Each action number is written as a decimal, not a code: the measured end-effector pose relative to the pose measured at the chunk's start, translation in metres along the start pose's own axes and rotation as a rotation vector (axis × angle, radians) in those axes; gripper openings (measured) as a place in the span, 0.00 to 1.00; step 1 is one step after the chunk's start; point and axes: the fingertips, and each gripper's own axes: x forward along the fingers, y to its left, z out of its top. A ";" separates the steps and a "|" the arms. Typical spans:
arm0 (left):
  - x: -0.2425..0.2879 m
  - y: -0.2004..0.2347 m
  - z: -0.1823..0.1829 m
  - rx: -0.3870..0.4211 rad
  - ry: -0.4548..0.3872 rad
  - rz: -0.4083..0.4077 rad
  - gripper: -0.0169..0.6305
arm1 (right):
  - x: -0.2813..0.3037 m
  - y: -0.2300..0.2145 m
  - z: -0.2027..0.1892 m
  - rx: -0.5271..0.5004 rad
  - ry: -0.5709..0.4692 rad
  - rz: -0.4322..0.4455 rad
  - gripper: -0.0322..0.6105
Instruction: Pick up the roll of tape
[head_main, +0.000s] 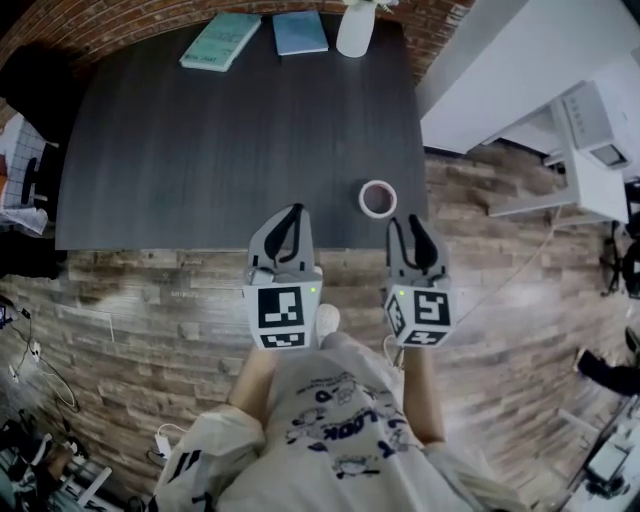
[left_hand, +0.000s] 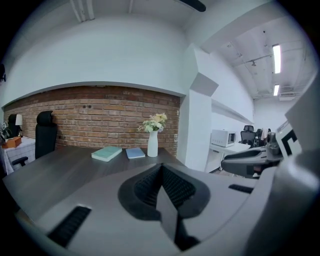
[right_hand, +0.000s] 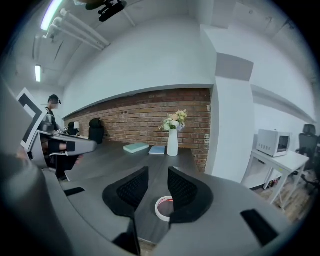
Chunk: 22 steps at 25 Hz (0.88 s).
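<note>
The roll of tape (head_main: 377, 199), white with a reddish inner rim, lies flat on the dark table (head_main: 220, 150) near its front right corner. My right gripper (head_main: 407, 226) is open and held just short of the table's front edge, slightly right of and nearer me than the roll. In the right gripper view the roll of tape (right_hand: 161, 209) shows low in the gap of the right gripper (right_hand: 158, 183), partly hidden by the right-hand jaw and not touched. My left gripper (head_main: 291, 214) is shut and empty at the table's front edge; in its own view the left gripper (left_hand: 161, 172) has its jaws pressed together.
At the table's far edge lie a teal book (head_main: 221, 40) and a blue book (head_main: 300, 32), with a white vase (head_main: 356, 28) of flowers beside them. A brick wall stands behind. A white desk with a microwave (head_main: 592, 118) stands to the right, a black chair (left_hand: 45, 132) to the left.
</note>
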 end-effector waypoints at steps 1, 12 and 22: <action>0.005 0.002 -0.002 -0.003 0.008 -0.002 0.03 | 0.005 0.000 -0.003 0.004 0.013 -0.001 0.21; 0.049 0.021 -0.030 -0.022 0.105 -0.019 0.03 | 0.061 0.004 -0.039 0.002 0.155 0.041 0.21; 0.065 0.033 -0.068 -0.058 0.196 -0.021 0.03 | 0.089 0.012 -0.096 -0.017 0.346 0.072 0.21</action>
